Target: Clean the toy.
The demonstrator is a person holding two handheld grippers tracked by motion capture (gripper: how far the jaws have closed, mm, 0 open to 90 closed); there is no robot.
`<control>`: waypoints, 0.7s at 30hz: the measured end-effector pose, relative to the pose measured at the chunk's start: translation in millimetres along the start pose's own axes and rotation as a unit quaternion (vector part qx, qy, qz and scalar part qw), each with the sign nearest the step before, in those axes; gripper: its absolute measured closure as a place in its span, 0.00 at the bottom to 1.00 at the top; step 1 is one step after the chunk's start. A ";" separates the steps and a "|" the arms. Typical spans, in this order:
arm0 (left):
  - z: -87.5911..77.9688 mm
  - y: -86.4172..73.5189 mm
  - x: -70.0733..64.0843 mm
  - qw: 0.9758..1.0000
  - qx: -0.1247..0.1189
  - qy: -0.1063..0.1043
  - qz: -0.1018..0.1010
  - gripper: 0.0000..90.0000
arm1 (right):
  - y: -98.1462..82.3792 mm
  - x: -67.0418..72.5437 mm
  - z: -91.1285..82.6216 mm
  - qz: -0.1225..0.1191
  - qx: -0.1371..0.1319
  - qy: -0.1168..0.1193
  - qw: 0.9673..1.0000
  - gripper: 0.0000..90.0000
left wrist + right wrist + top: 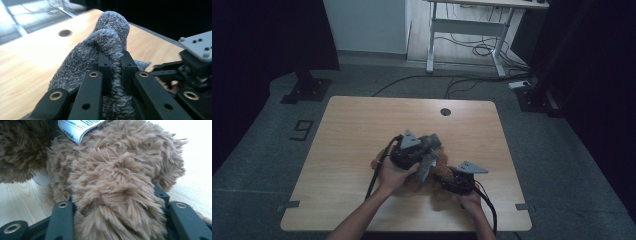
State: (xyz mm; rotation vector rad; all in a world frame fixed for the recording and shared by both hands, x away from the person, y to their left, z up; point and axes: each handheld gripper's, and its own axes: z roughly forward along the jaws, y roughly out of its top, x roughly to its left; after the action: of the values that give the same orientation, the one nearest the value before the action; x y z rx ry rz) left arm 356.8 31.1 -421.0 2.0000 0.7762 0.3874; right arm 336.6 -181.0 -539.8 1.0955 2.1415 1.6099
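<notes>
A: Status of left gripper (115, 65)?
B: Clamped on grey cloth (107, 47), near the table's (362, 125) front edge.
A: Right gripper (115, 205)?
B: Clamped on brown plush toy (117, 170); its view shows a white label (75, 127).

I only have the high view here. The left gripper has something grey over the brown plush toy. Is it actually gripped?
Observer: Yes. The left gripper is shut on a fold of grey terry sock.
Operator: And the right one?
Observer: The right gripper is shut on a limb of the brown plush toy.
Operator: Any markings on the toy?
Observer: A white printed label sits at the top of the right gripper view.
</notes>
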 end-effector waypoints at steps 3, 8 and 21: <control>23.2 -7.4 -11.0 0.998 0.050 -0.026 0.012 0.91 | -0.3 -0.2 -0.3 -0.001 0.001 0.001 1.000 0.52; 25.8 -30.4 -4.9 0.999 0.041 -0.033 -0.004 0.92 | -1.7 -0.4 0.7 -0.007 0.003 0.000 1.000 0.52; -42.6 -68.4 58.7 0.998 0.004 0.039 -0.055 0.92 | -2.0 0.3 0.3 -0.007 0.001 -0.004 1.000 0.52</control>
State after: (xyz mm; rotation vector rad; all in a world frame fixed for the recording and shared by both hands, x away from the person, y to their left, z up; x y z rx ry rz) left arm 352.3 123.2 -459.2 1.9496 0.9331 0.4011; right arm 335.7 -180.8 -541.6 1.0823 2.1412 1.5954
